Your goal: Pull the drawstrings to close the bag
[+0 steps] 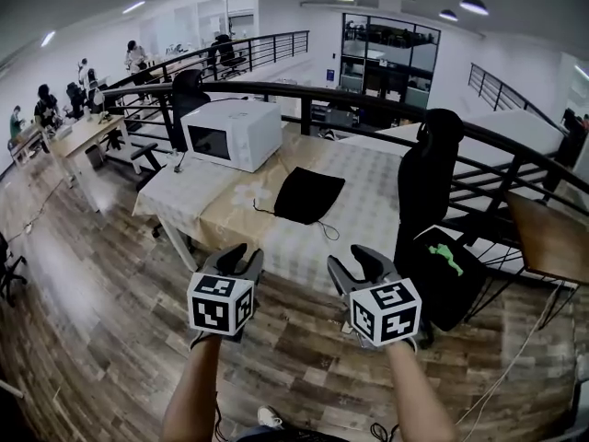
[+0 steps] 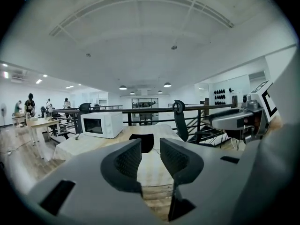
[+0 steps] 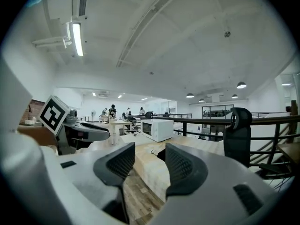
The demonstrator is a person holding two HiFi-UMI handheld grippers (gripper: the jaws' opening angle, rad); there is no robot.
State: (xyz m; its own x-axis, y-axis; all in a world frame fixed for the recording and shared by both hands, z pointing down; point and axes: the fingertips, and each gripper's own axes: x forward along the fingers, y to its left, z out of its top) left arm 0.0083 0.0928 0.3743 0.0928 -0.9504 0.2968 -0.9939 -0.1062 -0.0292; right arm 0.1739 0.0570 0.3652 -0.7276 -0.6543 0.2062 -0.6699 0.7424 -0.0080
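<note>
A black drawstring bag [image 1: 308, 194] lies flat on the cloth-covered table [image 1: 373, 212], its thin cords [image 1: 328, 230] trailing off the near edge of the bag. My two grippers hang in the air in front of the table, well short of the bag. The left gripper [image 1: 245, 254] is open with nothing between its jaws; in the left gripper view the bag [image 2: 142, 142] shows far off past that gripper [image 2: 150, 145]. The right gripper [image 1: 350, 258] is open and empty too, and in the right gripper view a dark corner of the bag [image 3: 161, 154] shows beyond that gripper [image 3: 149, 150].
A white microwave [image 1: 230, 133] stands on the table's far left. A black office chair [image 1: 428, 178] stands at the table's right side, with a dark bag holding a green item [image 1: 447, 284] below it. A curved black railing [image 1: 350, 92] runs behind. Wood floor lies between me and the table.
</note>
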